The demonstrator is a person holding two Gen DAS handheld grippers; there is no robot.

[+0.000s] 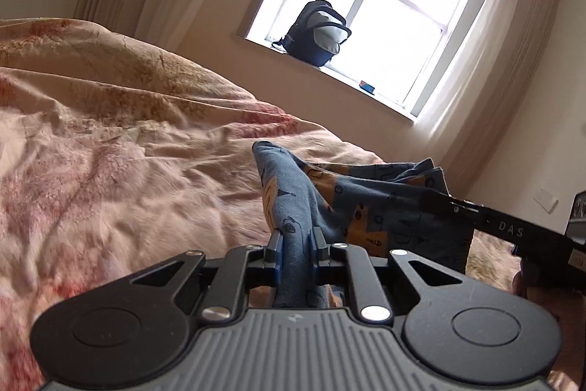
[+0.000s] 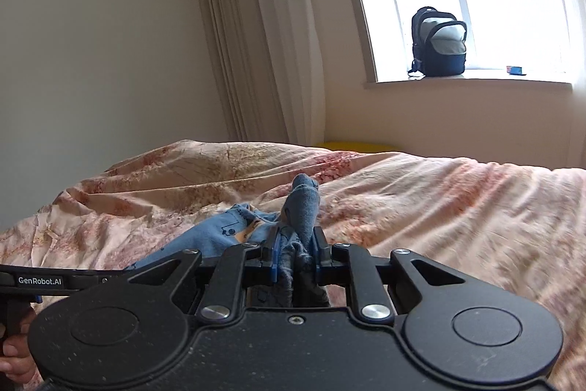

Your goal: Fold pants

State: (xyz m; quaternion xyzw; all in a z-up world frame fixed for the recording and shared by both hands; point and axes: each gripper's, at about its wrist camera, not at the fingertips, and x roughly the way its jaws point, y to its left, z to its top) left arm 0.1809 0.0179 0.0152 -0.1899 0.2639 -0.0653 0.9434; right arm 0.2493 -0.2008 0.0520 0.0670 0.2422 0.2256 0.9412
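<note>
The pants [image 1: 366,207] are blue with orange patches and small dark drawings. My left gripper [image 1: 296,242] is shut on a bunched fold of them, which sticks up between the fingers. The cloth stretches right toward the other gripper [image 1: 512,229], seen at the right edge. In the right wrist view my right gripper [image 2: 295,244] is shut on another bunched part of the pants [image 2: 302,207], and the rest of the cloth [image 2: 219,233] trails left toward the left gripper's body [image 2: 40,281]. The pants hang just above the bed.
A rumpled pink floral bedspread [image 1: 128,152] covers the bed below both grippers; it also shows in the right wrist view [image 2: 439,200]. A dark backpack [image 2: 439,43] stands on the window sill beyond. Curtains [image 2: 263,24] hang beside the window.
</note>
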